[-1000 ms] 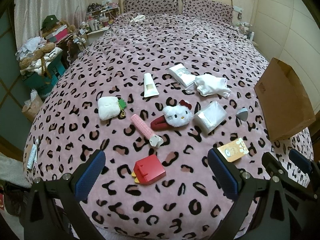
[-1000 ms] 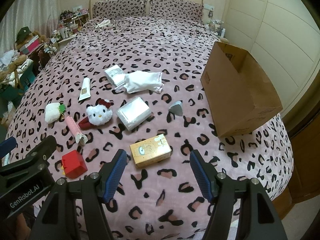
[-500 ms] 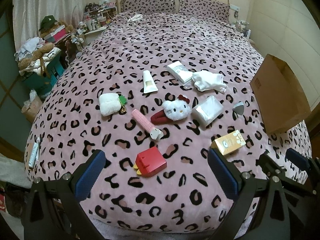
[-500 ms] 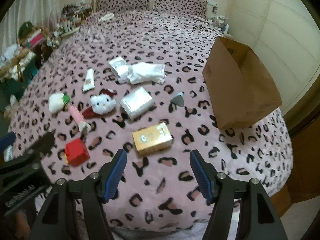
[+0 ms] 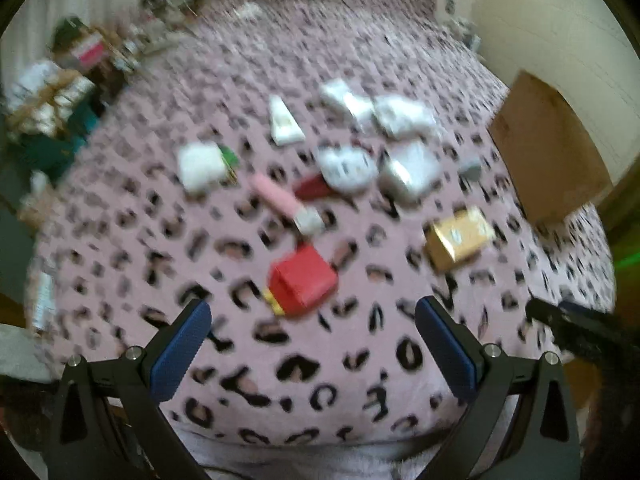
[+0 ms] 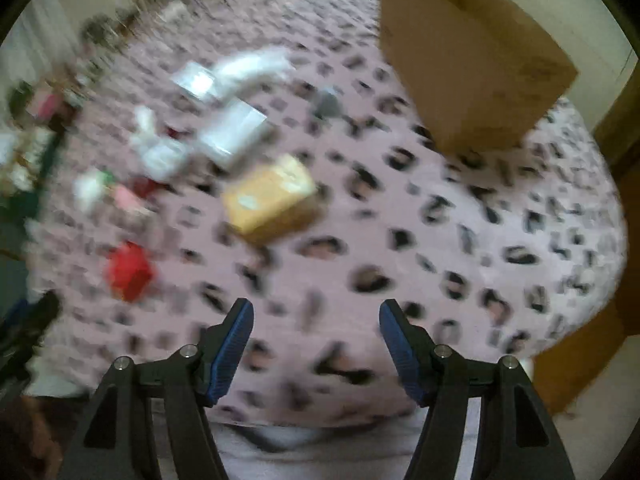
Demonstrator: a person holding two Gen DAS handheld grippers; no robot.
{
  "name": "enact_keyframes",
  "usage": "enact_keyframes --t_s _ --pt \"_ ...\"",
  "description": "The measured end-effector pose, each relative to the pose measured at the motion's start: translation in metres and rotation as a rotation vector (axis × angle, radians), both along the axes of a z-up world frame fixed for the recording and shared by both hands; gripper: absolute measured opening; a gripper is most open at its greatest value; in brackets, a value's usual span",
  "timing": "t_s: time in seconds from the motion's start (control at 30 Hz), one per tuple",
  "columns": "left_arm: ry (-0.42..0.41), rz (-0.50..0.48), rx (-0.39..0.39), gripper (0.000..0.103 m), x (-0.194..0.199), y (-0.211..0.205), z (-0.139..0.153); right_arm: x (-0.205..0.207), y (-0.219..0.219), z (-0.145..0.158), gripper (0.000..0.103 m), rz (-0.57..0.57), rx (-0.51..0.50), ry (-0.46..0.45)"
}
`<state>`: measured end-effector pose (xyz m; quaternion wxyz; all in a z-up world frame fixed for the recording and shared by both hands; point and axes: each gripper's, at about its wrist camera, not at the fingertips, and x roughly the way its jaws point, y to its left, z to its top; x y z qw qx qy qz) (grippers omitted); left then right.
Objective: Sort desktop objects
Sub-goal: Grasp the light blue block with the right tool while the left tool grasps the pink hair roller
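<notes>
Both views are blurred by motion. A red box lies on the pink leopard-print bed, just beyond my open left gripper, which holds nothing. A gold box sits ahead and left of my open, empty right gripper; the gold box also shows at the right of the left wrist view. Farther back lie a pink stick, a white cat plush, a silver packet, a white tube and a white pouch.
An open brown cardboard box stands on the bed's right side. Cluttered shelves and soft toys crowd the room's left. The bed's front edge curves just below the right gripper. The other gripper's tip shows at lower right.
Both grippers have dropped and tipped toward the bed; the red box and gold box now look larger and nearer. The views have blurred. Jaws keep the same width.
</notes>
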<state>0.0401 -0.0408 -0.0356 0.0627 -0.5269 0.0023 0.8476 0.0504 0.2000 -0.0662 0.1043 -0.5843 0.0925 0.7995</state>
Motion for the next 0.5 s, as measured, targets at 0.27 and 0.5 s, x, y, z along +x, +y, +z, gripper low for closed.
enact_keyframes --t_s 0.27,0.5 --pt "-0.038 0.102 0.08 0.103 -0.007 -0.041 -0.053 -0.009 0.004 -0.086 0.067 0.048 0.084 -0.274" --pt "-0.061 0.122 0.071 0.103 -0.066 -0.046 -0.055 -0.039 0.021 -0.038 0.07 0.062 -0.045 -0.013"
